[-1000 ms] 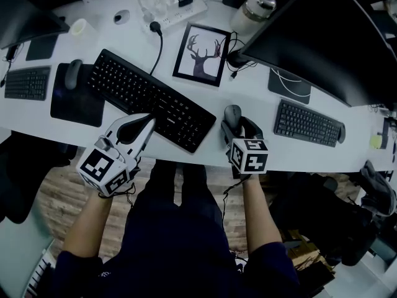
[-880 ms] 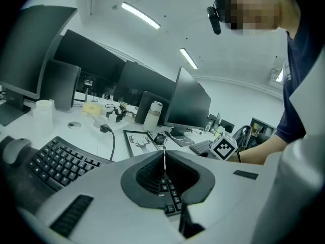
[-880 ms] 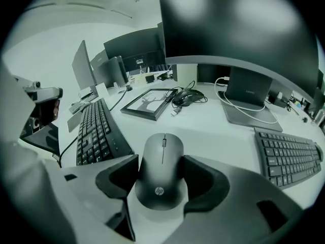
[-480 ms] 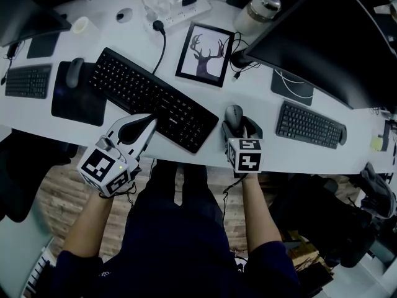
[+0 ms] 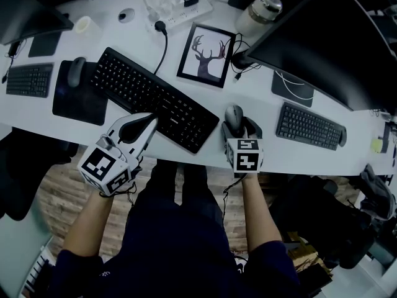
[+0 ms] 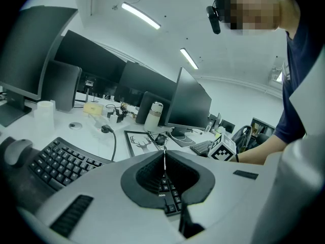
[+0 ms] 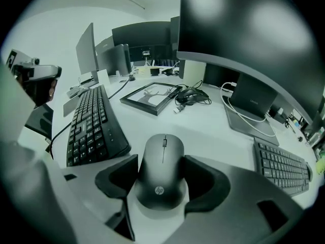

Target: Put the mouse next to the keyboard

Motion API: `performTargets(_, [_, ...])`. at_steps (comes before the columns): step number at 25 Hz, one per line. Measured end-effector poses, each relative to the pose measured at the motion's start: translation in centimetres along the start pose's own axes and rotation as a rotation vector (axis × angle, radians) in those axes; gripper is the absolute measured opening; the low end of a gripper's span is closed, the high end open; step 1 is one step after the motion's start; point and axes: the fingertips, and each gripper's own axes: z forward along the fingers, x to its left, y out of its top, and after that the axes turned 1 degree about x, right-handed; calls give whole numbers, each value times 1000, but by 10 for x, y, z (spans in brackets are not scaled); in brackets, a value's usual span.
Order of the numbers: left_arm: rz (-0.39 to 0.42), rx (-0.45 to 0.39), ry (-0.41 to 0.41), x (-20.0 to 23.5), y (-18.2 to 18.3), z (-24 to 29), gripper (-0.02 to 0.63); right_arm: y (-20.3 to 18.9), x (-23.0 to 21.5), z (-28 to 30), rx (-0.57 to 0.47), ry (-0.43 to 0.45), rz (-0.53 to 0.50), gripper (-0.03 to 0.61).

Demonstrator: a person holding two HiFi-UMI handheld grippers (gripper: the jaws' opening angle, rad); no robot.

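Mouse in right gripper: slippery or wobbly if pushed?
Probably rigid: the mouse looks like a hard shell. Its smooth, rounded sides could slip between the pads. It seems to sit flat on the desk, so likely slides rather than rolls.

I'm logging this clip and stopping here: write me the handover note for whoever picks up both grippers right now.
Left gripper: jaws together, nothing between them, held over the near edge of the large black keyboard.
Right gripper: jaws around the mouse, with the pads apparently touching both of its sides.
The mouse is low on the white desk, just right of the keyboard's right end and apart from it. I cannot tell whether it is resting on the desk or barely lifted.
Done: the mouse is gripped and already beside the keyboard.
Left: probably set it down if it is lifted, open the right jaws, then back the gripper away.
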Motion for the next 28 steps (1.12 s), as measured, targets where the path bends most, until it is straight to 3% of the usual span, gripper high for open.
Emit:
performTargets(16, [12,-7,13,-6,5,-5,35,0,3,-3,-9,20,21,313])
performTargets(28, [39,-31,11,-18,16,-11,35,12,-1,-24,-90,31,51,314])
